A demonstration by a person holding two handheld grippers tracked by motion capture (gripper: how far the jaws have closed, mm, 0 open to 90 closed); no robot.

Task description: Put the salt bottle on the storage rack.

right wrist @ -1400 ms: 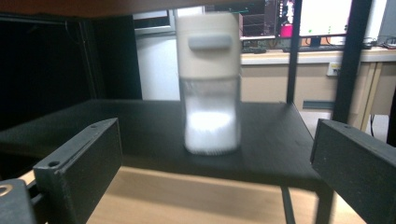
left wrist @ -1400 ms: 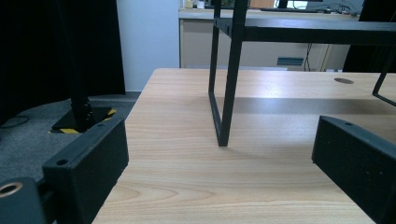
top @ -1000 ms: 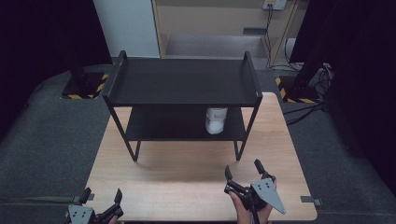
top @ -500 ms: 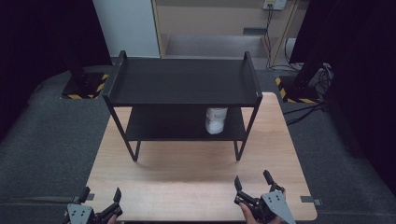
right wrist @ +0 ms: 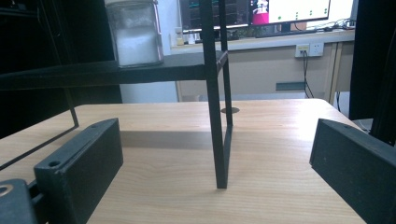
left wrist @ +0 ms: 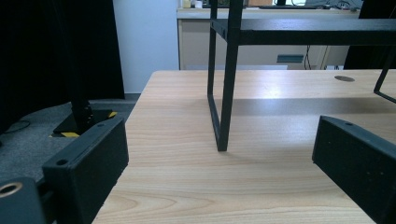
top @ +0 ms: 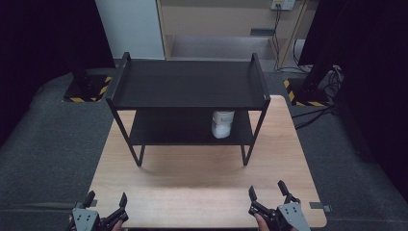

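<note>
White powder fills the jar (top: 222,123) on the rack's (top: 187,84) low shelf, at 12 o'clock. Both the left gripper (top: 105,209) and right gripper (top: 267,193) sit wide apart at 6 o'clock, holding nothing.

The jar (top: 222,123) on the rack's (top: 187,84) lower shelf has its top hidden under the upper shelf; its lid is cut off in the right gripper view. Both hands holding the grippers run off the bottom edge.

Each hand-held gripper (top: 267,198): black jaws, screw holes, grey triangular plate
</note>
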